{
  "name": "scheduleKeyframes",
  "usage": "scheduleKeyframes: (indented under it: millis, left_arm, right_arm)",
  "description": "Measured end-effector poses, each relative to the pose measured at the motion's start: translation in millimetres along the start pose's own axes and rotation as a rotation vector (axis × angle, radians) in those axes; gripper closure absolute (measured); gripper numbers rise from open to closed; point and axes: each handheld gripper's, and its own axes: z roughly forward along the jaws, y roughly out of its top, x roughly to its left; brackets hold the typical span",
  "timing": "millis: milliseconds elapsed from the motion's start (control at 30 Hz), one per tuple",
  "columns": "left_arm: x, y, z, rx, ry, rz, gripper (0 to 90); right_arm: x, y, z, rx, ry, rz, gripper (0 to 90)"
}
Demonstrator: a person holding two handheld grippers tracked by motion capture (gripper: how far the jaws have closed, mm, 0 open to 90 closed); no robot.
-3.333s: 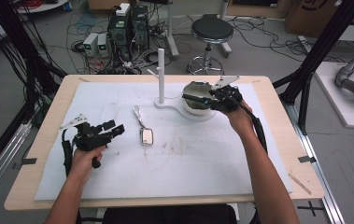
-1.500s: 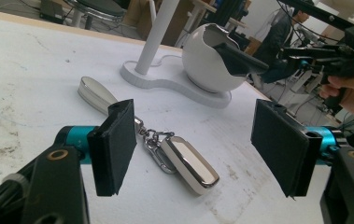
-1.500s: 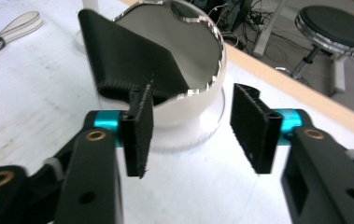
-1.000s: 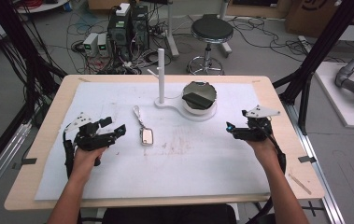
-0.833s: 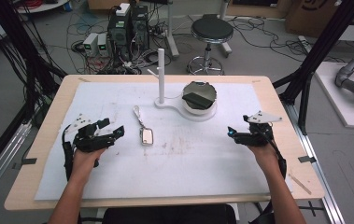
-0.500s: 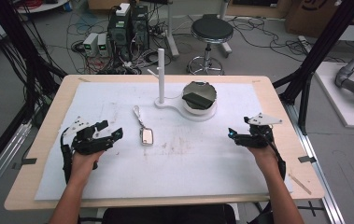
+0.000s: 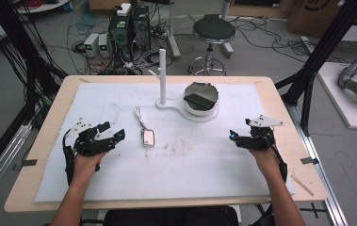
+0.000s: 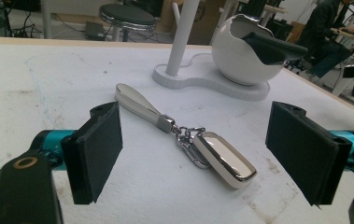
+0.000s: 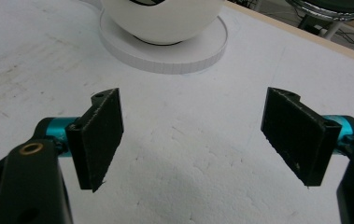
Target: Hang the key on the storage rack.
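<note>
A cream key fob (image 7: 148, 137) (image 8: 223, 158) with a strap and key ring lies flat on the white mat, left of centre. My left gripper (image 7: 111, 133) (image 8: 198, 154) rests low at the mat's left, open, its jaws wide apart and aimed at the fob, which lies just beyond them. A white round bowl (image 7: 201, 101) (image 8: 247, 56) holds a dark flat object (image 7: 198, 99) and stands on a white base beside a white post (image 7: 162, 75). At the right of the mat my right gripper (image 7: 235, 136) (image 9: 191, 135) is open and empty, with the bowl (image 9: 163, 18) ahead of it.
The white mat (image 7: 176, 174) covers most of the wooden table (image 7: 39, 141). Beyond the far edge stand a stool (image 7: 213, 33), computer boxes and cables on the floor. Black frame legs (image 7: 308, 89) rise at the right side.
My right gripper drew back from the bowl to the mat's right side and stands open. The left gripper shifted slightly lower and left. The dark object stays in the bowl.
</note>
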Motion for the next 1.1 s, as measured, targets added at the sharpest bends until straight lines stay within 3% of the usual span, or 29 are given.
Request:
scheduleKeyframes:
  millis: [233,433,533,667,933,1033,1100]
  left_arm:
    - [-3.7,1.3,0.7,0.008,0.023,0.002,18.7]
    - [-6.6,7.2,11.3,0.048,0.090,0.001,23.5]
    - [-6.9,10.8,25.2,0.051,0.103,-0.037,29.3]
    - [-9.1,16.1,50.1,0.095,0.099,-0.063,37.1]
    - [-7.4,23.2,95.4,0.195,0.192,-0.072,30.4]
    - [-6.5,23.4,109.9,0.239,0.231,-0.074,31.3]
    - [-4.8,22.2,117.2,0.244,0.258,-0.084,33.4]
  right_arm:
    - [1.4,-0.1,3.0,0.008,0.003,-0.020,21.5]
    - [2.9,-2.8,-3.9,0.003,0.003,-0.021,21.5]
    - [3.2,-2.6,-5.2,0.000,0.004,-0.020,21.5]
    - [3.5,-2.1,-4.2,0.000,0.004,-0.027,21.5]
    - [3.1,-3.3,-2.5,0.002,0.018,-0.024,21.5]
    - [2.2,-3.8,-2.4,0.000,0.021,-0.023,21.6]
    - [1.8,-4.2,-2.3,0.001,0.022,-0.026,21.6]
